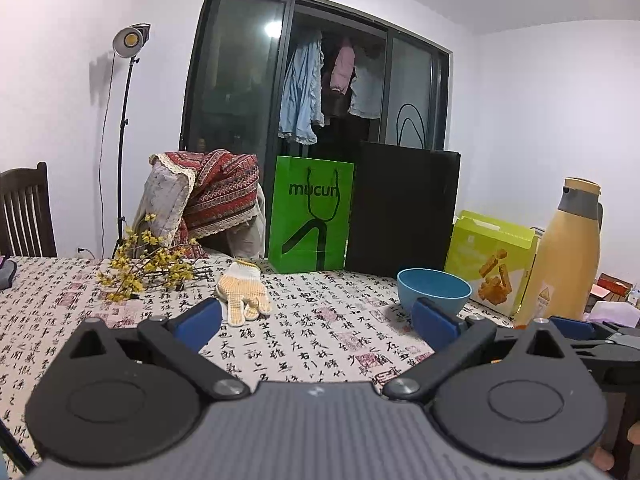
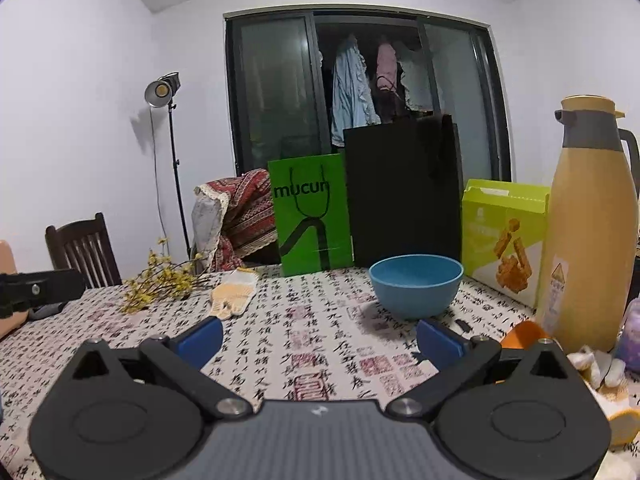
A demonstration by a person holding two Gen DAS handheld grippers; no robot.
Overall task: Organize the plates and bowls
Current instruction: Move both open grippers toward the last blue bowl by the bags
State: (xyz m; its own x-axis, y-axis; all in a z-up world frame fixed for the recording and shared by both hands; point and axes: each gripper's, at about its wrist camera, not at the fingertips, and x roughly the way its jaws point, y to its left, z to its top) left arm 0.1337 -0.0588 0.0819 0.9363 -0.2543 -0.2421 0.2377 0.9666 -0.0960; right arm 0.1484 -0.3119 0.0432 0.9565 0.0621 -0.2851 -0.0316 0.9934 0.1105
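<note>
Round blue plastic-looking bowl (image 2: 416,285) sits upright on patterned-cloth desk (image 2: 320,344), ahead of right tongs (image 2: 318,340). Both tongs spread, empty; left tongs (image 1: 320,322) too. Prob light, stiff, smooth — pinch the rim.

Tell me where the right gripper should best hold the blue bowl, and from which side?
Probably the near rim of the blue bowl, approached from above and in front: it stands upright and open, so one of the fingers can go inside the thin wall.
</note>
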